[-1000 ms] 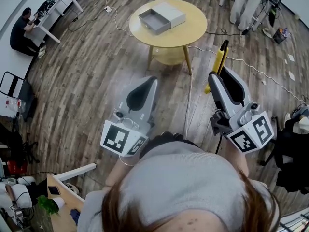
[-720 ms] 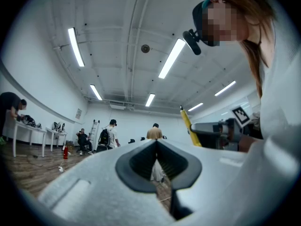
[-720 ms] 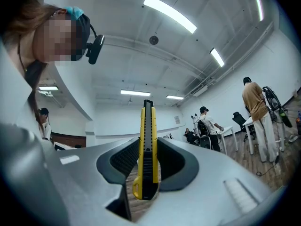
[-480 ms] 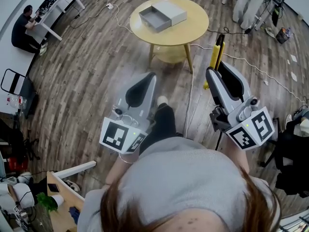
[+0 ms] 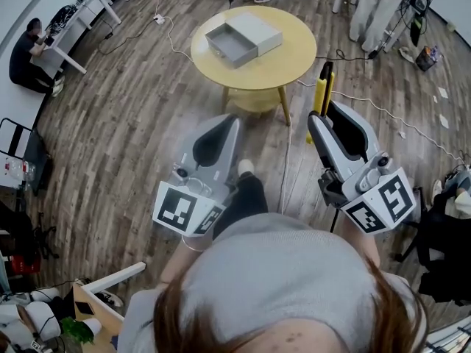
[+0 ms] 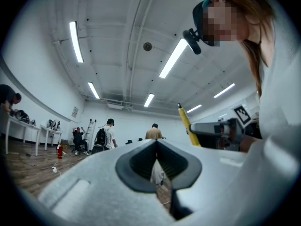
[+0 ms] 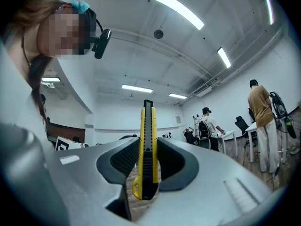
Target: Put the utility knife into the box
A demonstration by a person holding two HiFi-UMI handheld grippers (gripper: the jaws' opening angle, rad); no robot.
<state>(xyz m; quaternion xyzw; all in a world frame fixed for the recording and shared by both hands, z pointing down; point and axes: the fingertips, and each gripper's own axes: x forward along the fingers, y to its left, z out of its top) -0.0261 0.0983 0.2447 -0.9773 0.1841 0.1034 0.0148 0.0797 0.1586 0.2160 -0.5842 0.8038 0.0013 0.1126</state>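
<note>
A yellow and black utility knife (image 5: 321,93) (image 7: 147,149) sticks up from my right gripper (image 5: 321,121) (image 7: 147,147), whose jaws are shut on its lower body. My left gripper (image 5: 231,120) (image 6: 156,144) is beside it at the same height, jaws shut together with nothing between them. From the left gripper view the knife (image 6: 185,120) shows off to the right. The grey box (image 5: 243,35), its drawer tray pulled open, lies on a round yellow table (image 5: 294,57) ahead of both grippers, well beyond their tips.
A white cable (image 5: 285,160) runs over the wood floor from under the table toward me. A person sits at a white desk (image 5: 73,28) far left. People stand at the upper right. A dark chair (image 5: 441,241) is at my right.
The table has come a little nearer in the head view and a dark trouser leg now shows between the grippers. Both grippers keep their pose; the knife stays held.
</note>
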